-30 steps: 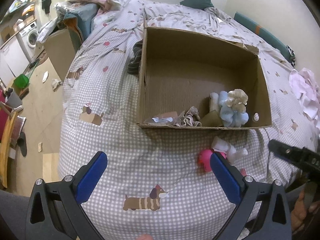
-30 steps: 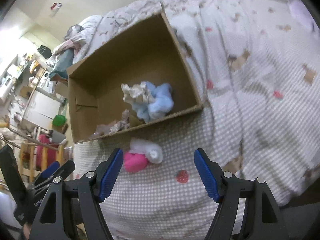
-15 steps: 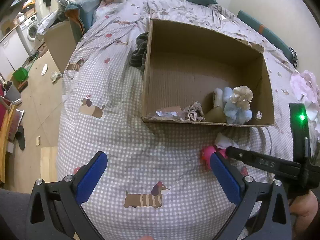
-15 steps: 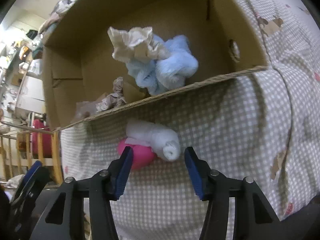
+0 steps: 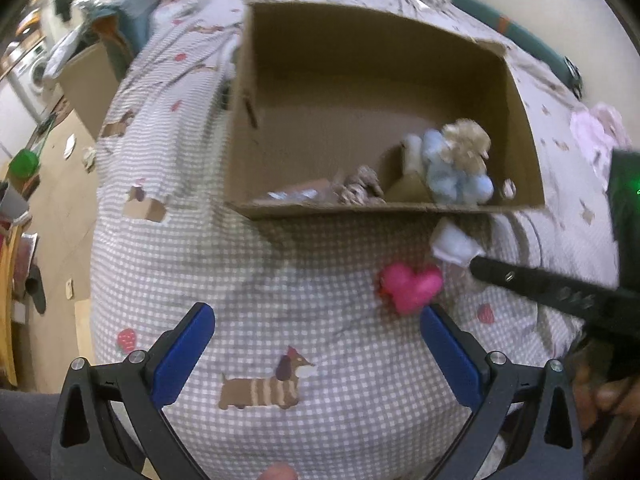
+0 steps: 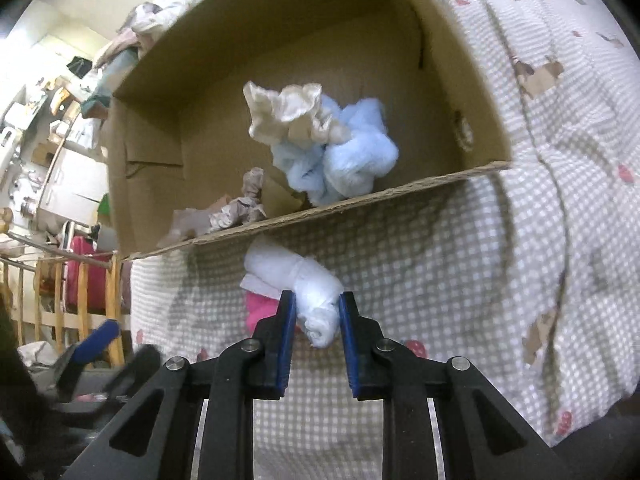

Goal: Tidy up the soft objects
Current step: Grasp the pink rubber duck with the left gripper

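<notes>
A bed (image 5: 280, 408) under a gingham quilt with dachshund prints carries everything here, and on it stands an open cardboard box (image 6: 360, 204) that already holds a pale blue fluffy piece (image 6: 352, 160), a cream ruffled one (image 6: 284, 114) and a small beige cloth bundle (image 6: 248, 200) by its near wall. Just outside that near wall lie a rolled white cloth (image 6: 304, 280) and, touching it, a pink heart-shaped soft toy (image 5: 412, 284). The step in hand looks like the pickup of the white roll: the right gripper (image 6: 317, 320) has just been closing, and its jaws now stand on either side of the roll's near end, pressing on it. The left gripper (image 5: 316, 344) hangs over bare quilt with its jaws wide apart and nothing between them, the pink toy just ahead of its right finger. The next move probably calls for a lift high enough to clear the box's near edge, which stands just behind the roll, then a short carry forward; inside, the open floor lies to the left of the blue piece.
</notes>
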Available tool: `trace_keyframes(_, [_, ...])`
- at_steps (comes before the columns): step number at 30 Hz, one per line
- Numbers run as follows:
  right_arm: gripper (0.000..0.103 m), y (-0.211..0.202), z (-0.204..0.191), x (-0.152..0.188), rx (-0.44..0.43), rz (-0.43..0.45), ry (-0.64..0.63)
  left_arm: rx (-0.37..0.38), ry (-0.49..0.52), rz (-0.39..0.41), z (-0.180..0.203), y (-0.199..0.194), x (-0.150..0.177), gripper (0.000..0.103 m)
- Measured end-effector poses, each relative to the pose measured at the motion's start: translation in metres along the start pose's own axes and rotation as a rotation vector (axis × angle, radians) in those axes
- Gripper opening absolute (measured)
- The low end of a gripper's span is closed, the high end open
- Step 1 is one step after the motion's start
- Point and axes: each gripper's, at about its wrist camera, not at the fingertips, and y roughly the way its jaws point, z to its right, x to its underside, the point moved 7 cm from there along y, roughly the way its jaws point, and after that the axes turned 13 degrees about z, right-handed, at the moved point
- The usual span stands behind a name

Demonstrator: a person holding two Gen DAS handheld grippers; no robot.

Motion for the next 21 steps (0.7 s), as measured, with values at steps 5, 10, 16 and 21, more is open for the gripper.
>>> trace_keyframes(5, [0.024,-0.024,0.022,0.000,-0.017,0.031,0.060,0.052,0.029,-0.034,0.022,0.014,0.007,0.102])
trace_keyframes(10, [0.024,-0.037,0.037,-0.003,-0.006,0.058,0.104,0.082,0.050,-0.080,0.044,0.038,0.007,0.102])
trace_keyframes(16, [0.024,-0.048,0.048,-0.005,0.008,0.077,0.123,0.090,0.028,-0.081,0.061,0.062,0.005,0.102])
trace_keyframes(21, [0.024,-0.051,0.050,-0.005,0.014,0.084,0.123,0.085,0.071,-0.102,0.073,0.074,0.012,0.090])
